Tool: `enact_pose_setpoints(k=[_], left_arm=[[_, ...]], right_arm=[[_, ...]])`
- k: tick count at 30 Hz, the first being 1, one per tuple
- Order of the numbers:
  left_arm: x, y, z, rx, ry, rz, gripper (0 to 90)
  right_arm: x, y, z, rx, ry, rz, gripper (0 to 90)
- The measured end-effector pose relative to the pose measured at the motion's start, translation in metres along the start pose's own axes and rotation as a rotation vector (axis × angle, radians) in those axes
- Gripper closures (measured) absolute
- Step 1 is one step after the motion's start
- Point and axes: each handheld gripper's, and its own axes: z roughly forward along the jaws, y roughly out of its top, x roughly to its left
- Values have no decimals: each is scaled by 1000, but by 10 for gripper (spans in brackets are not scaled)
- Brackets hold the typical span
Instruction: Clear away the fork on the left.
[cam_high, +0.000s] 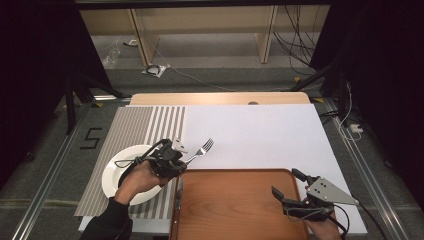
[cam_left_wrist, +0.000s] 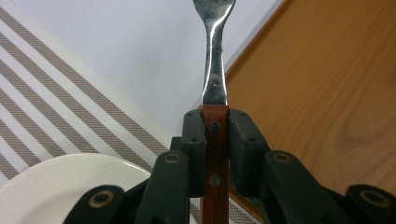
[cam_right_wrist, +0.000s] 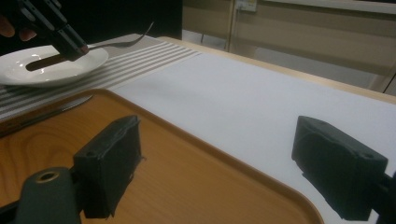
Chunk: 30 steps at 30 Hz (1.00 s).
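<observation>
Right now the fork (cam_left_wrist: 215, 93) sits clamped by its wooden handle in my left tongs (cam_high: 176, 159), both pads pressed flat against the wood, its metal neck and tines running out toward 12 o'clock in the left gripper view. Seen from above, it hangs off the surface with its tines aimed toward 2 o'clock, over the edge of the striped placemat (cam_high: 134, 127) and the white sheet (cam_high: 250, 130) covering the counter. Just at 8 o'clock of it lies the white plate (cam_high: 116, 176), and at 5 o'clock the wooden tray (cam_high: 235, 205), where a knife (cam_right_wrist: 46, 112) rests along the near left rim. My right tongs (cam_high: 290, 187) hover at the tray's right edge, jaws spread wide with nothing between them. As I judge it, the pick-up is done and the fork is in transit; what remains is setting it down, whether beside the plate or on the tray I cannot tell.
</observation>
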Motion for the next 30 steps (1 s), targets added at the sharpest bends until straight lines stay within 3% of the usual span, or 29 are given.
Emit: enact_pose_setpoints(k=[12,30], left_arm=[[-27,-2,7,21,-34,32,773],[-65,-3,19,57,-117,76,773]], right_arm=[[0,0,-1,-14,-1,0,165],[0,1,-3,-17,-2,-3,165]])
